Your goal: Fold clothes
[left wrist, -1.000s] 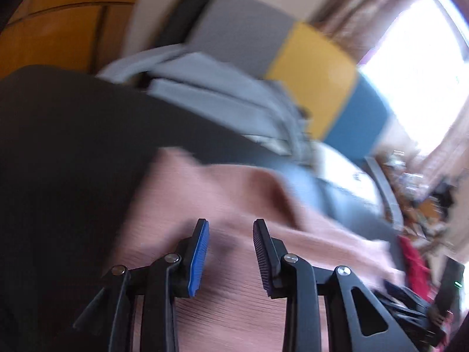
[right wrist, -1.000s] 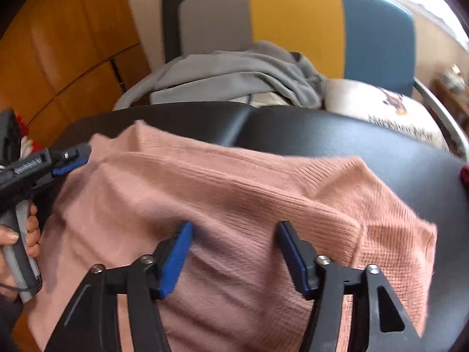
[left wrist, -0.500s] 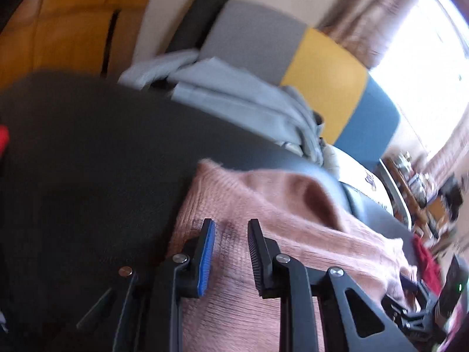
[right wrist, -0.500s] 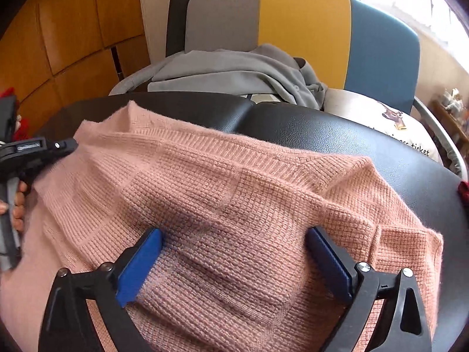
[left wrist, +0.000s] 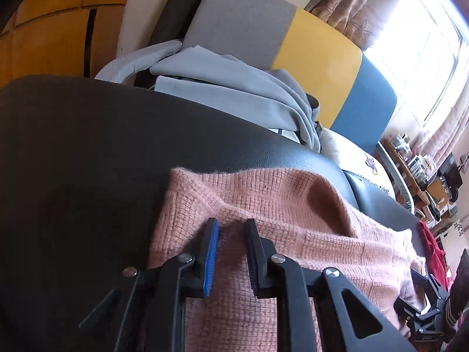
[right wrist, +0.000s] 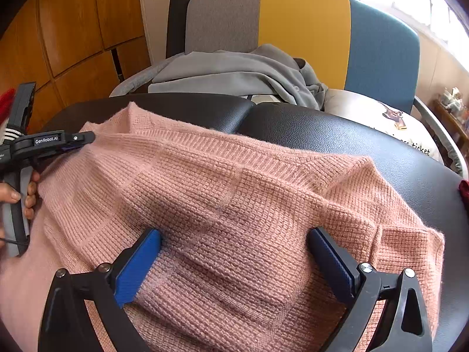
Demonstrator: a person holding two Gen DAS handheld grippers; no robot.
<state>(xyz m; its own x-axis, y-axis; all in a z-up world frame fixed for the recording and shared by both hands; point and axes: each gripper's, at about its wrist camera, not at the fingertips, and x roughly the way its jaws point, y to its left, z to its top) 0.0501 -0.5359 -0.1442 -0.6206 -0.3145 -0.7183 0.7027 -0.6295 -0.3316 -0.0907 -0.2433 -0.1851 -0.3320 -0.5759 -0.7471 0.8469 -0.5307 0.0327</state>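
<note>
A pink knit sweater (right wrist: pixel 240 193) lies spread over a black padded surface (right wrist: pixel 337 129). My left gripper (left wrist: pixel 231 224) sits low over the sweater's left edge (left wrist: pixel 187 205). Its jaws are closing, with a ridge of the knit between the narrow pads and a small gap still showing. From the right wrist view, the left gripper (right wrist: pixel 85 138) reaches in at the sweater's far left corner, held by a hand (right wrist: pixel 17 193). My right gripper (right wrist: pixel 234 234) stands wide open over the sweater's middle, its blue pads (right wrist: pixel 137 264) resting on the fabric without pinching it.
Behind the black surface stands a grey, yellow and blue chair (right wrist: pixel 304 29) with a heap of grey clothes (right wrist: pixel 234 73) and a white printed cushion (right wrist: pixel 381 120). Wooden panels (right wrist: pixel 73 29) line the left wall. A red cloth (left wrist: pixel 433 252) lies at the right edge.
The left gripper slid to the sweater's left edge and its jaws narrowed. The right gripper's jaws spread from half open to fully wide over the sweater.
</note>
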